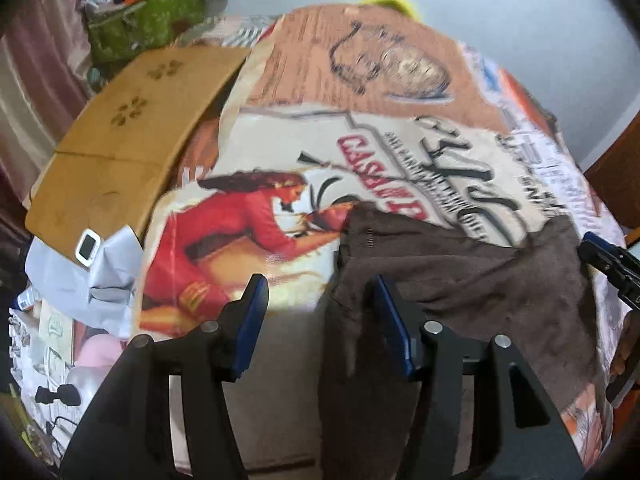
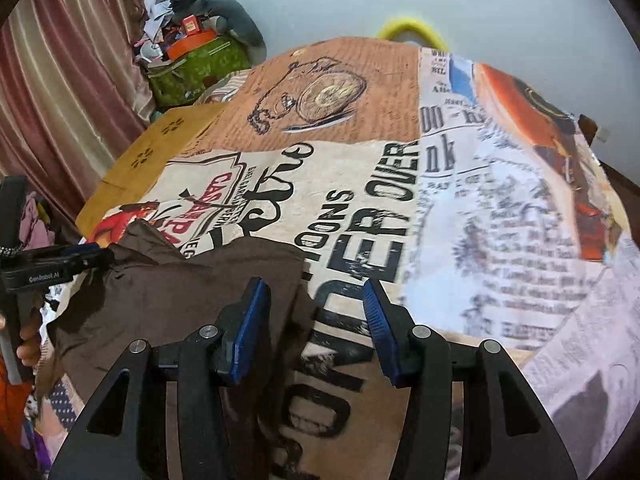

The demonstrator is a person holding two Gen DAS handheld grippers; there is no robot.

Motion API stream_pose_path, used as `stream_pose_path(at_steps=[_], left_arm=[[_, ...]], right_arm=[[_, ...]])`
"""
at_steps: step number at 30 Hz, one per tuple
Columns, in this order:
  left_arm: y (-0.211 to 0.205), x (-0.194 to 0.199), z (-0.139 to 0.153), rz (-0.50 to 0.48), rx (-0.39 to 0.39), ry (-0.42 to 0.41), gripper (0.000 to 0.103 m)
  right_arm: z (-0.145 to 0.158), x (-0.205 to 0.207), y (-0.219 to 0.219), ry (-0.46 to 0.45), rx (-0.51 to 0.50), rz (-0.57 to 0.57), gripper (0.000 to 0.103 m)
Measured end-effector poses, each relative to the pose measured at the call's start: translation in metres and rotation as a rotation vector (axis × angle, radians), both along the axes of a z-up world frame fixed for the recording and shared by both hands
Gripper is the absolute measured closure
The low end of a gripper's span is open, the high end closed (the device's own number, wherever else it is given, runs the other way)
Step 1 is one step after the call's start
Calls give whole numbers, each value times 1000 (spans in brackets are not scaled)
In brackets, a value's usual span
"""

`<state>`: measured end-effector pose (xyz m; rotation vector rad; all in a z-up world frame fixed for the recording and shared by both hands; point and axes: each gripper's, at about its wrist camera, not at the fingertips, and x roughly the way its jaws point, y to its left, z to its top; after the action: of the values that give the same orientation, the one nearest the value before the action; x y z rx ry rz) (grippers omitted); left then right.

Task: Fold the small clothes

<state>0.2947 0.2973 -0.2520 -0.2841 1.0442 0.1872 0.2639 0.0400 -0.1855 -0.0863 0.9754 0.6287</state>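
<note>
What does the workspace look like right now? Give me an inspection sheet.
Surface: printed cloth with newspaper and poster graphics covers the work surface.
Job's things: brown garment lies rumpled at the near edge, not yet folded.
Clutter: cardboard sheet at the left; a small white device on pale fabric beside it.
Grippers: left tongs open, right finger on the garment's edge; right tongs open, left finger over the garment.
Cables: nothing seen on the surface.
Surroundings: pink curtain, green bag heaped with items, pale wall.
</note>
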Motion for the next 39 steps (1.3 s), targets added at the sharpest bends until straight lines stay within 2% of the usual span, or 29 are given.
stream_pose_path(at_steps=[4,9,12,15,20,23,26,31,34,39], left_arm=[[-22,-21,18,-62,8,-55,48],[-45,-33,5,-118,40,-11,42],[-42,-38,-14,-85,34,62,42],[-33,-50,-23,-51,27,94,42],[-22,-75,-15,-1,27,89,42],[-21,-91,1,20,37,63,42],[-31,-107,29,29,84,-1,42],[-62,-141,97,6,140,-166,42],[-88,-170,149,-19,156,-310,42],[-136,-213,214,-68,207,-507,41]], right_arm=[[17,-19,-3,2,51,63,57],[9,-50,9,36,23,165,54],[-9,-61,11,47,-54,190,54],[-19,-71,3,31,-123,201,51],[-12,-78,-26,26,-139,175,48],[1,-83,-42,21,-129,133,48],[24,-94,-53,-30,-100,107,48],[88,-128,-64,-174,13,105,48],[131,-155,-68,-276,95,107,48],[183,-197,-79,-400,243,108,48]])
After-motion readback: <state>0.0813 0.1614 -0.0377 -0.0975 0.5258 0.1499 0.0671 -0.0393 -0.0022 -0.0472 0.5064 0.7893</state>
